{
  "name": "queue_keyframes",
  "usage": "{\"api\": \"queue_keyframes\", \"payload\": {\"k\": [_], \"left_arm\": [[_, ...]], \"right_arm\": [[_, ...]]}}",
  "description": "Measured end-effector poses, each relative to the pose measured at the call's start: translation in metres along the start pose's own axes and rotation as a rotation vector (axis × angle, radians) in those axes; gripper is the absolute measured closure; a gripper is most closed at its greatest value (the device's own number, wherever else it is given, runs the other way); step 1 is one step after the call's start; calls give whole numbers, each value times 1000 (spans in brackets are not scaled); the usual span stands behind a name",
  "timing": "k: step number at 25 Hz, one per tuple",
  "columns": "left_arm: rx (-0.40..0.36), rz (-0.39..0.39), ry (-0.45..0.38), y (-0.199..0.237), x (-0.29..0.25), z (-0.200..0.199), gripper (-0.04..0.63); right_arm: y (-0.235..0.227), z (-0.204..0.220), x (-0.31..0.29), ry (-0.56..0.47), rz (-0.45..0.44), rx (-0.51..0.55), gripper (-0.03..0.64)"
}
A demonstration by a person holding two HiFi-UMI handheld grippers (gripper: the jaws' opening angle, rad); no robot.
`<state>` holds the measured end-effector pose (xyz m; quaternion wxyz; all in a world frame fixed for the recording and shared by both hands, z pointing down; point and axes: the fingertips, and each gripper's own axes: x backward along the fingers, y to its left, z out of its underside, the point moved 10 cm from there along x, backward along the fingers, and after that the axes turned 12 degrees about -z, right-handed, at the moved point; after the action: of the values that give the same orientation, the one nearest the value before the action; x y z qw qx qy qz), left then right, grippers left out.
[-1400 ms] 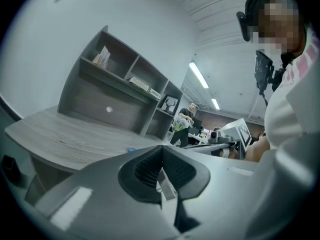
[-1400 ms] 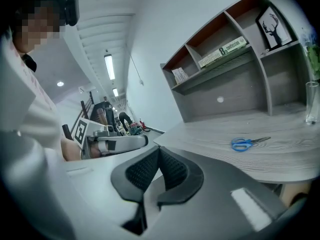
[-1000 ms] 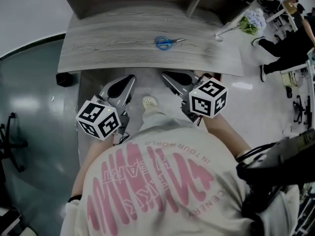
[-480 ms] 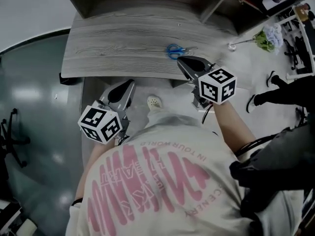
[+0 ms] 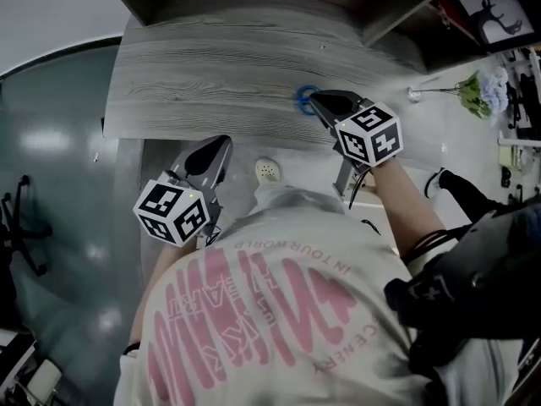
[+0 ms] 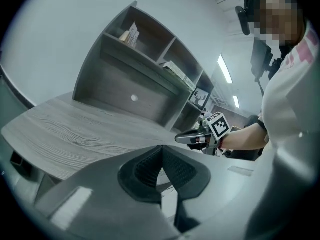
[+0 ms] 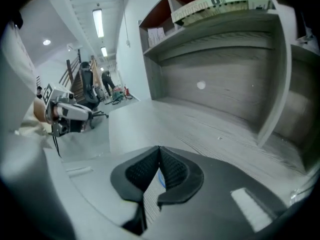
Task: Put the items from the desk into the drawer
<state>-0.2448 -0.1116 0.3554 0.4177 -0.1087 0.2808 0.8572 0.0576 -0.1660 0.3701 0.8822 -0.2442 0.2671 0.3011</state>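
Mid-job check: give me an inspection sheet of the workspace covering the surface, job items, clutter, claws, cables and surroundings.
Surface: grey wood-grain desk, top mostly bare.
Job's things: blue-handled scissors lie on the desk, partly hidden under the right claw; the drawer cannot be made out.
Clutter: nothing seen on the desk.
Grippers: right claw shut and empty, poised over the scissors; left claw shut and empty, short of the desk's near edge.
Cables: a black cable hangs from the right gripper.
Surroundings: shelves behind the desk with a book on top; flowers off to the right.
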Motion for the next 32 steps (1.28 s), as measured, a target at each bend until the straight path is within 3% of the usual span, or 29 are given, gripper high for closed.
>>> {"api": "queue_keyframes", "payload": {"k": [8,17,24,32], "left_arm": [[14,-19,35,13,-29,-4,575],[13,-37,92,11,-39,0,575],[0,-79,103,15,-38,-8,575],[-6,-114,54,14,-45,-23,575]], "right_arm": [[-32,0,-19,368,-117,309,506],[-35,-4,-59,697,-274,621,482],[-32,-7,-80,829,-317,695,498],[-40,-13,-88,873,-386,582,506]]}}
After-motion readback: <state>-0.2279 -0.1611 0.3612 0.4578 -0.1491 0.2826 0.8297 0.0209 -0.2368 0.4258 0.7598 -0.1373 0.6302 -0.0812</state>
